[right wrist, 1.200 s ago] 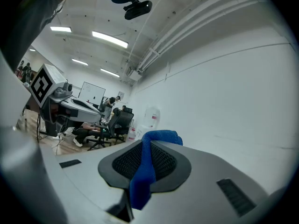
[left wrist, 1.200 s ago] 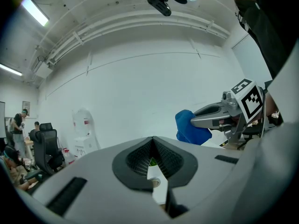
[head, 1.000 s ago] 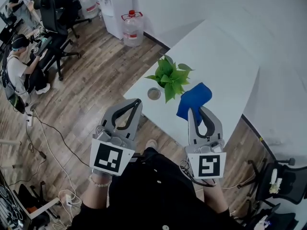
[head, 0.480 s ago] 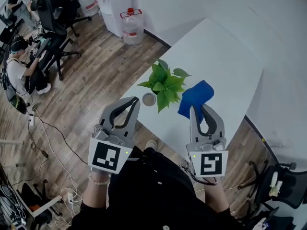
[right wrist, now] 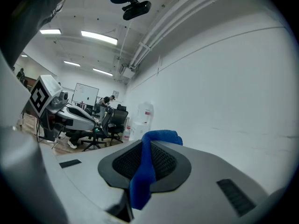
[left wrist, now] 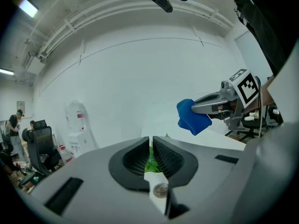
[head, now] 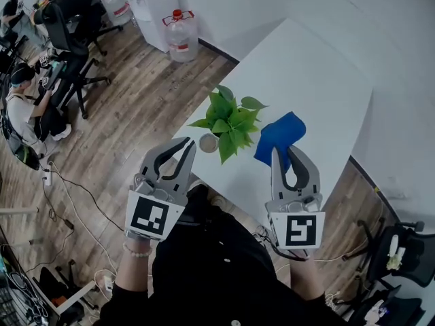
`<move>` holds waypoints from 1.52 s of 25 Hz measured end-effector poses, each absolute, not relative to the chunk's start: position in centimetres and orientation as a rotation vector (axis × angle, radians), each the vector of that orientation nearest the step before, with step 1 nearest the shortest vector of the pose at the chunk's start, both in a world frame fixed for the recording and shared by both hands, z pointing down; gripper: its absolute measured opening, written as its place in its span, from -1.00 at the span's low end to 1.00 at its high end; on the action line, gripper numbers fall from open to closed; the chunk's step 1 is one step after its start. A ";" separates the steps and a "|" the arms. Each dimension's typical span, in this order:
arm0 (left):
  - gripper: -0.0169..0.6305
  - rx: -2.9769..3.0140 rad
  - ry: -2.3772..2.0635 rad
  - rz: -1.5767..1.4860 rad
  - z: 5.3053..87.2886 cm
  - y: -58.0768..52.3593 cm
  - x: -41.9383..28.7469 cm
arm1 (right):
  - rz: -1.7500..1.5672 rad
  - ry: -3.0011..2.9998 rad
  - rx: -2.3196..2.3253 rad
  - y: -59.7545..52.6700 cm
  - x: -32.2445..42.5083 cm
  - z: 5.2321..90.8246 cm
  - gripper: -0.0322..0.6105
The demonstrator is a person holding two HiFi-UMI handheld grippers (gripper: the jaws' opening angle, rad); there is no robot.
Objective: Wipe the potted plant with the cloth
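Left gripper (head: 183, 146): my jaws together, nothing between. Tips closer to potted plant (head: 228, 119) than second ago. Right gripper (head: 286, 151): clamped on blue cloth (head: 280, 134), brought forward over white table (head: 312, 60). Cloth now just beside leaves, on their right.

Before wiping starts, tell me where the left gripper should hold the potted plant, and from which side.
Probably grip the pot low, beneath the plant's leaves, coming in level from the table's near edge, the left gripper side. The leaves spread wide and hide the pot from above; the right gripper with the cloth holds the other side. Open its shut jaws first.
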State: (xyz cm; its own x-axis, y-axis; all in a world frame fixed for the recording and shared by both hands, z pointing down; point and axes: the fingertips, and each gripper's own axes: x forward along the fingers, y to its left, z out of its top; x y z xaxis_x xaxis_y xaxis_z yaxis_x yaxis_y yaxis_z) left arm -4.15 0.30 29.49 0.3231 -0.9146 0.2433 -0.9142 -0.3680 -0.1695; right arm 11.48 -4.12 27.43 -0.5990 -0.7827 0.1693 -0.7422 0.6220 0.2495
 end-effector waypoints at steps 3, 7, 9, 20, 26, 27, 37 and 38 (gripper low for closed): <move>-0.90 -2.580 1.739 -0.485 30.4 -0.6 -4.5 | -0.237 -2.576 1.261 -4.8 11.3 27.4 -0.67; -0.89 -2.605 1.642 -0.505 31.7 -2.0 -4.7 | -0.221 -2.540 1.313 -5.8 11.5 27.6 -0.67; -0.79 -2.617 1.579 -0.526 32.4 -2.6 -4.8 | -0.205 -2.518 1.339 -6.3 11.6 27.9 -0.67; 0.03 -2.754 1.370 -0.707 39.1 -4.5 -5.3 | -0.164 -2.428 1.387 -8.4 10.6 29.3 -0.67; 0.18 -2.824 1.288 -0.832 44.3 -5.2 -5.1 | -0.141 -2.371 1.421 -9.1 11.0 30.3 -0.67; 0.20 -2.836 1.264 -0.842 44.8 -5.3 -4.9 | -0.137 -2.362 1.427 -9.3 11.2 30.5 -0.67; 0.23 -2.894 1.112 -0.926 48.7 -7.0 -3.1 | -0.101 -2.276 1.461 -9.7 12.1 32.2 -0.67; 0.24 -2.890 1.098 -0.932 49.0 -7.2 -2.9 | -0.097 -2.269 1.466 -9.7 12.1 32.4 -0.67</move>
State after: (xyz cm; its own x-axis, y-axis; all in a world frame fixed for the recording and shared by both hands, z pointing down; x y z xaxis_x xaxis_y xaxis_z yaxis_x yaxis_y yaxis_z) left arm -2.89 -7.23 48.98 0.6031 -0.5822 0.5452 -0.6325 -0.7655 -0.1178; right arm 12.15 -9.66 32.35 -0.3450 -0.8825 0.3197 -0.8520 0.4373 0.2878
